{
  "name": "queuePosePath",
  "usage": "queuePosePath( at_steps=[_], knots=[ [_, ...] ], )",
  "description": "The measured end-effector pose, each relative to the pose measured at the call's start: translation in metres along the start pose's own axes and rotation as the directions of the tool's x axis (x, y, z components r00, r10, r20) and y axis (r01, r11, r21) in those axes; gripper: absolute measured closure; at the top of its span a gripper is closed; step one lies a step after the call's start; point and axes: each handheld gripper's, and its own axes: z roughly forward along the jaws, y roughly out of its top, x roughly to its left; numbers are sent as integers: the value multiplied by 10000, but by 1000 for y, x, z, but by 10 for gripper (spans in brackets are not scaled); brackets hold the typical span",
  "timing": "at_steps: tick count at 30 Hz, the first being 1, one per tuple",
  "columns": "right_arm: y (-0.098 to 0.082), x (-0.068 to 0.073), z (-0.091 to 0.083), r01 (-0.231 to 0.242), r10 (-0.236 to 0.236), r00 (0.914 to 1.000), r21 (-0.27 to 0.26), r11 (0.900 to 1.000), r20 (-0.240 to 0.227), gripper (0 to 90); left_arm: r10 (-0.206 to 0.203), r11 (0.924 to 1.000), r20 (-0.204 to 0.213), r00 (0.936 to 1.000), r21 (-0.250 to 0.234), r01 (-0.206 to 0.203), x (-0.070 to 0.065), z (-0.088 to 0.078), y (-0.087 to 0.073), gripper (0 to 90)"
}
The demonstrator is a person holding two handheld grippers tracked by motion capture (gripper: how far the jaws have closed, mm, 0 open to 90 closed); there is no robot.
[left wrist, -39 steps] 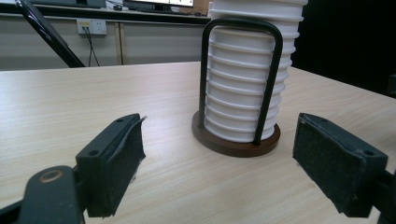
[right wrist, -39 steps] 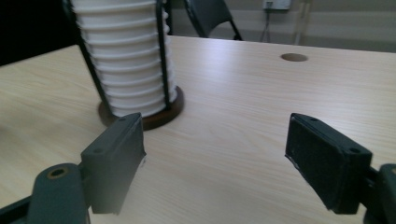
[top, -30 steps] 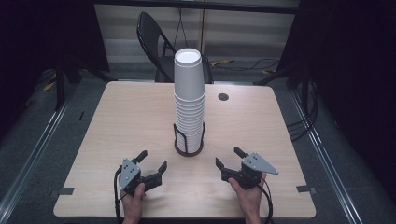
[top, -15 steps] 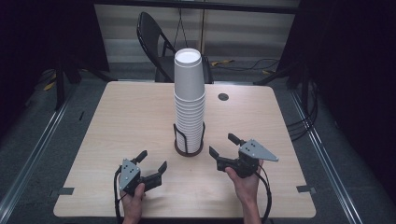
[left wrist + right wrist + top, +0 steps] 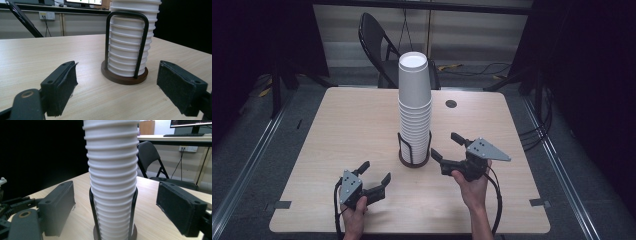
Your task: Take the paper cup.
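A tall stack of white paper cups [image 5: 414, 107] stands upside down in a black wire holder on a round brown base [image 5: 414, 159] at the table's middle. My right gripper [image 5: 448, 147] is lifted just right of the holder, open, its jaws pointing at the stack [image 5: 112, 175] with nothing between them. Near the front edge my left gripper [image 5: 374, 172] rests open on the table, aimed toward the holder [image 5: 125, 75], well short of it. The other gripper [image 5: 15, 205] shows at the left of the right gripper view.
The wooden table [image 5: 342, 125] has a small dark round grommet [image 5: 451, 104] at its far side. A black folding chair [image 5: 377, 40] stands behind the table. Metal rails [image 5: 247, 165] run along the floor on both sides.
My right gripper has risen off the table and moved left and forward toward the cup stack. The left gripper has stayed in place.
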Motion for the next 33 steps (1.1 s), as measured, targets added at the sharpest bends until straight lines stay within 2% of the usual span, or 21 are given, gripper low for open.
queuePosePath(
  at_steps=[4,7,14,19,31,32,33],
  knots=[
    [12,0,4,11,-12,9995,-43,10000,-303,137,19,10000,-13,10000,9,-19,0,0,0,162],
    [18,1,6,84,-86,9993,-51,10000,-353,137,20,10000,-11,10000,15,-20,0,0,0,162],
    [48,4,13,451,-474,9958,-313,9985,-789,149,-39,10000,3,10000,-2,39,0,0,0,162],
    [67,2,16,481,-542,9931,-601,9970,-1038,142,-56,10000,5,10000,-12,56,0,0,0,162],
    [101,-2,27,595,-688,9890,-733,9955,-1312,131,-50,10000,17,10000,0,50,0,0,0,162],
    [108,-3,30,630,-726,9908,-850,9944,-1146,126,-47,10000,18,10000,0,47,0,0,0,162],
    [110,-3,31,656,-758,9902,-884,9939,-1176,127,-55,10000,20,10000,-11,55,0,0,0,162]
  ],
)
